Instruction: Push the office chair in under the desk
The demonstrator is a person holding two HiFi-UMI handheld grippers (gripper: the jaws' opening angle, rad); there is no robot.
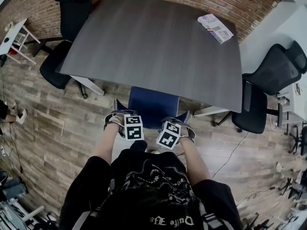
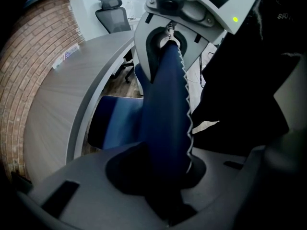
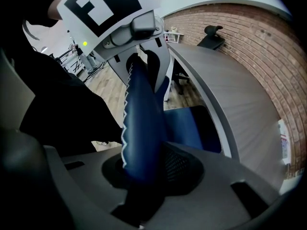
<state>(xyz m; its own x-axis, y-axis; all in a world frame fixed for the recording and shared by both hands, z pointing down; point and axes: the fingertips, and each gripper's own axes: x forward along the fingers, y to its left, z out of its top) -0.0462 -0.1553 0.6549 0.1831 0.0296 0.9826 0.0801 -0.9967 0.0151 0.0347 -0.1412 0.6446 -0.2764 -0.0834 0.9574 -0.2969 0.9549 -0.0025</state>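
Both L gripper [image 1: 117, 121] & R gripper [image 1: 184, 128] clamp chair backrest [image 2: 165, 109].

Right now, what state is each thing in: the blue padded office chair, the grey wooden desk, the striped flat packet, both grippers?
Blue office chair: seat partly under the desk, backrest outside.
Grey desk: bare except the packet.
Striped packet: lying flat at a far corner.
Left gripper: shut on the chair's backrest.
Right gripper: shut on the chair's backrest.

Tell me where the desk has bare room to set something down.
Nearly the whole desk is bare, from its far edge to the blue chair. Only the far right corner holds a packet. The left gripper and right gripper crowd its back.
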